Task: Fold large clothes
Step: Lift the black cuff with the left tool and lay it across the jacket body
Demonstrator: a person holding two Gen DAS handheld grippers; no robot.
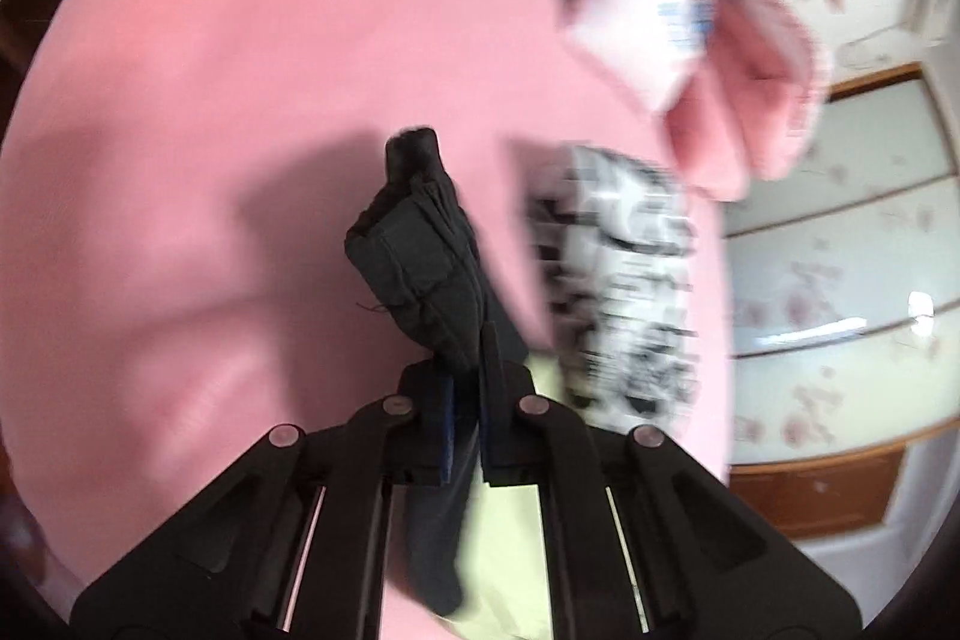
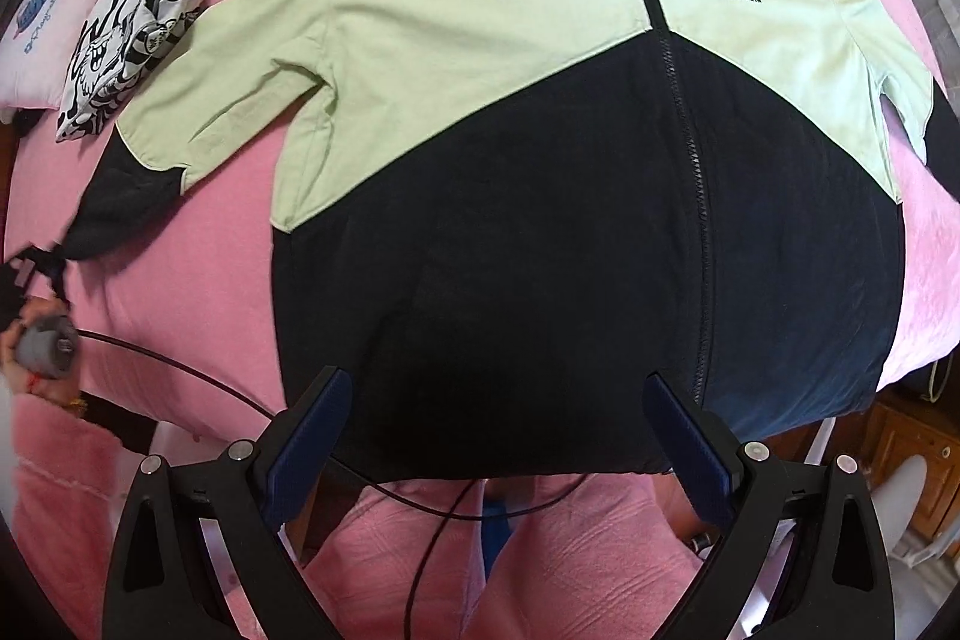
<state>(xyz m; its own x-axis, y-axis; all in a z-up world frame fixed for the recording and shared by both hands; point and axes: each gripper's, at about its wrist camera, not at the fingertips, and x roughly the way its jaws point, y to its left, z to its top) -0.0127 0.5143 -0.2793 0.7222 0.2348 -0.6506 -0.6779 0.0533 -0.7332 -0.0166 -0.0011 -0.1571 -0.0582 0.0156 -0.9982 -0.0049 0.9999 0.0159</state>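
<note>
A large jacket [image 2: 480,100], pale green on top and black below with a black zipper, lies spread flat, front up, on the pink bed [image 2: 198,280]. My left gripper [image 1: 465,388] is shut on the black cuff [image 1: 420,256] of the jacket's left sleeve; in the right wrist view it shows at the far left [image 2: 42,262], pulling the sleeve [image 2: 120,208] outward. My right gripper [image 2: 495,424] is open and empty, hovering over the jacket's black hem [image 2: 510,430].
A folded black-and-white patterned garment [image 2: 138,22] and a white pillow [image 2: 36,34] lie at the bed's upper left. A black cable [image 2: 198,376] runs across the bed's near edge. A wooden-framed glass cabinet [image 1: 840,280] stands beyond the bed.
</note>
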